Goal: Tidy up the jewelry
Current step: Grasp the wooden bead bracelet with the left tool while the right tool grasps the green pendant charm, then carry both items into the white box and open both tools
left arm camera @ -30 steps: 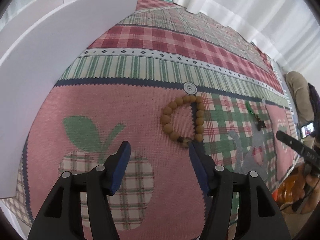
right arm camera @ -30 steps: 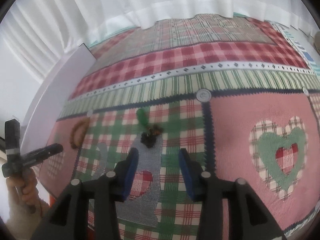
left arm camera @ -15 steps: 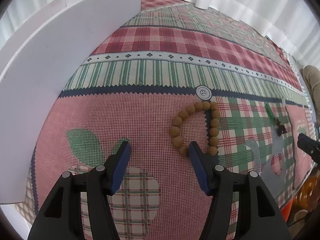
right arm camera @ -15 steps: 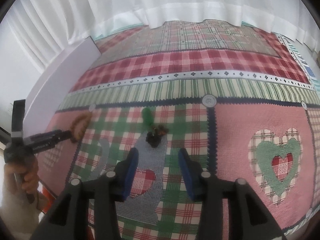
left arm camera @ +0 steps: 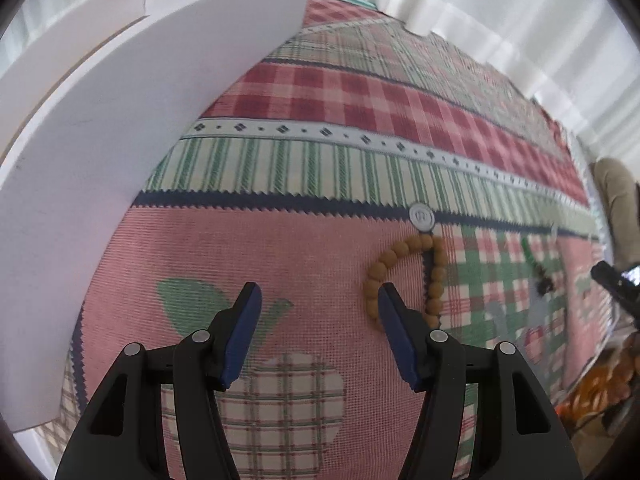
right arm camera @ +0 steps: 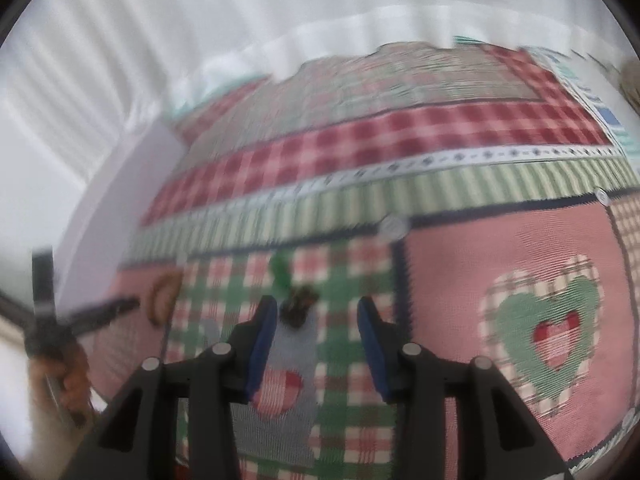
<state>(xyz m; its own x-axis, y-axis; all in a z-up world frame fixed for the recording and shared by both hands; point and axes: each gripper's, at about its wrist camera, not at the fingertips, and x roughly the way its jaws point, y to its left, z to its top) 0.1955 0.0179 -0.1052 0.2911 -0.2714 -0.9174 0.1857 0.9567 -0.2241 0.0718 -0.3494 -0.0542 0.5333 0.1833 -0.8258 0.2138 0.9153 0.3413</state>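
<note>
A bracelet of tan wooden beads (left arm camera: 404, 252) lies on the patchwork cloth, just ahead and right of my left gripper (left arm camera: 318, 300), which is open and empty; its right finger covers part of the bracelet. The bracelet also shows in the right wrist view (right arm camera: 162, 294), far left. A green pendant with a dark tassel (right arm camera: 290, 292) lies on the checked patch, just ahead of my open, empty right gripper (right arm camera: 316, 314), near its left finger. The pendant shows small in the left wrist view (left arm camera: 536, 266).
A white box (left arm camera: 120, 120) stands along the left side of the cloth. White curtains (right arm camera: 240, 32) hang behind the table. The left gripper and the hand holding it (right arm camera: 60, 332) show at the right wrist view's left edge. The right wrist view is blurred.
My left gripper has moved forward and left, so the bracelet now sits beside its right finger. My right gripper has moved closer to the green pendant.
</note>
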